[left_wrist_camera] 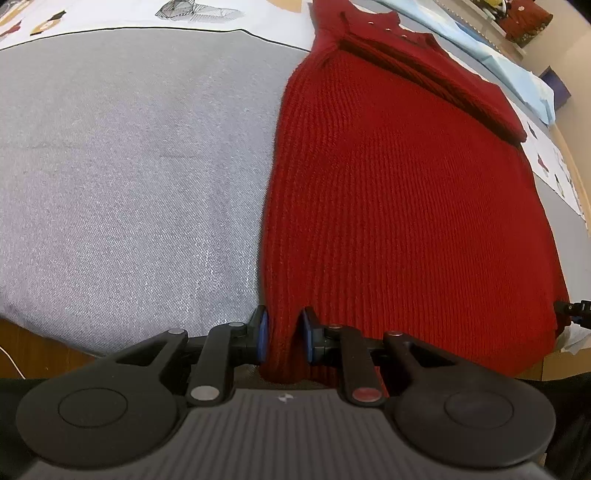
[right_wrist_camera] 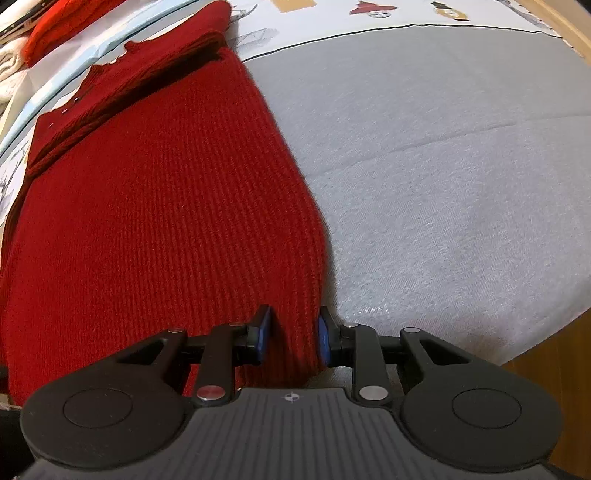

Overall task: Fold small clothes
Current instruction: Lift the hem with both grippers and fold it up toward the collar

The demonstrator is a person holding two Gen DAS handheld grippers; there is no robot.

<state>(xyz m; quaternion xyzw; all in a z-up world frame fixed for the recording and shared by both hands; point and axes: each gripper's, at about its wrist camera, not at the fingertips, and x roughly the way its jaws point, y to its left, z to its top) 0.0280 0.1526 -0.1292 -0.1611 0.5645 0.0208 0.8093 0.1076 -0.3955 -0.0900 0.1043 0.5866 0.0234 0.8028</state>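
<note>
A red ribbed knit garment (left_wrist_camera: 406, 203) lies flat on the grey cloth (left_wrist_camera: 129, 166), neck with small buttons at the far end. A sleeve is folded across its chest. My left gripper (left_wrist_camera: 284, 334) is shut on the near hem at the garment's left corner, with the knit pinched between the blue pads. In the right wrist view the same garment (right_wrist_camera: 147, 203) fills the left half. My right gripper (right_wrist_camera: 293, 338) is shut on the near hem at the right corner, its pads set a little wider around a thicker fold of knit.
The grey cloth (right_wrist_camera: 461, 184) has a white printed border at the far side. Wooden table edge (right_wrist_camera: 554, 354) shows near me. A light-blue cloth (left_wrist_camera: 517, 62), another red knit item (right_wrist_camera: 55, 29) and white towels (right_wrist_camera: 11, 62) lie beyond the garment.
</note>
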